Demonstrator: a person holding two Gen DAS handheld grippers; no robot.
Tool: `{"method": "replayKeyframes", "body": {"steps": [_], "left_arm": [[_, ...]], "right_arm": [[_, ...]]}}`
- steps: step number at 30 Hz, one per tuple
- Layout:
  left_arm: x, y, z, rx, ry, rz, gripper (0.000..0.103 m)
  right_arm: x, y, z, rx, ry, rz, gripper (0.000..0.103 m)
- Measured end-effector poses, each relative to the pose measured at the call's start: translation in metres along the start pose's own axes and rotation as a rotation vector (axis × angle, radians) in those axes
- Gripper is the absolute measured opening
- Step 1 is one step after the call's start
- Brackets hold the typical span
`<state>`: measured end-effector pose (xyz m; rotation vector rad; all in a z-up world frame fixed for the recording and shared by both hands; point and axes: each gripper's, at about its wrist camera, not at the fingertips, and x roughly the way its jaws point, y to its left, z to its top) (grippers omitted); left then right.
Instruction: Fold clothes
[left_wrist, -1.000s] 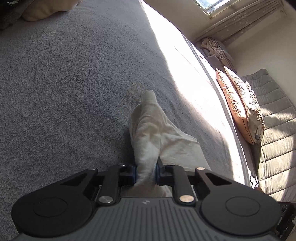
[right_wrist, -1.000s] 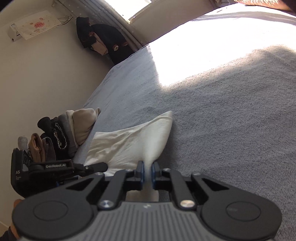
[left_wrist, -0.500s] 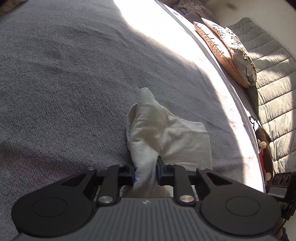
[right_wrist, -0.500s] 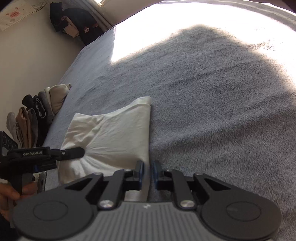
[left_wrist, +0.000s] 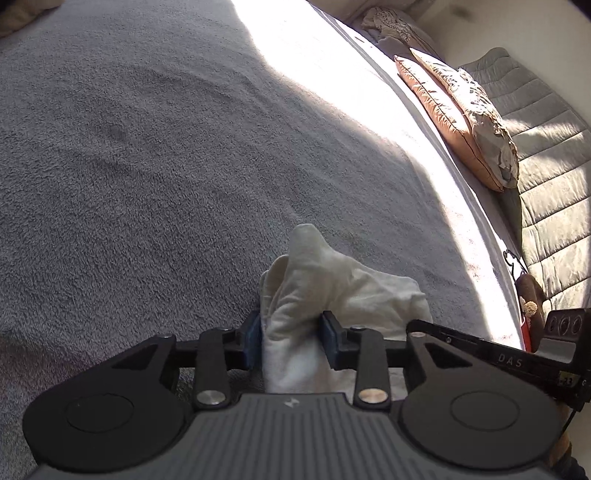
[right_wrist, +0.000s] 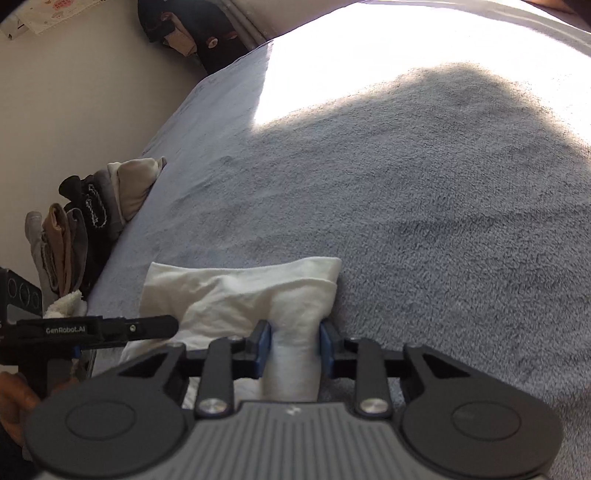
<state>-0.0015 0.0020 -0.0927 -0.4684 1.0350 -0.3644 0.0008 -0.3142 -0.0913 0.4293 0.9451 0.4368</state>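
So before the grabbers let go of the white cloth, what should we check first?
1. White cloth lies folded on the grey blanket: ok.
2. Left gripper has been opening, cloth between its pads: pads still touch it, not free yet: not ok.
3. Right gripper has been opening too, cloth still pressed between its pads: not ok.
4. Fold edges line up neatly: cannot tell, the near edge is hidden.
5. Pile of clothes sits apart from the cloth: ok.
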Motion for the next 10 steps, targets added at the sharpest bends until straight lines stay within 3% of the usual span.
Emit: {"method": "replayKeyframes", "body": {"steps": [6,8,10], "left_arm": [[-0.015,-0.008,0.001,0.007,-0.059,-0.002,0.018],[-0.016,-0.013,0.001,0.037,-0.079,0.001,0.018],[-0.005,-0.010,0.000,0.024,-0.059,0.037,0.022]], "right_arm": [[-0.017,0.021,0.002,-0.088,-0.139,-0.040,0.009],[-0.024,0.030,0.003,-0.125,-0.181,-0.048,0.009],[-0.018,0.028,0.003,-0.124,-0.159,-0.081,0.009]]}}
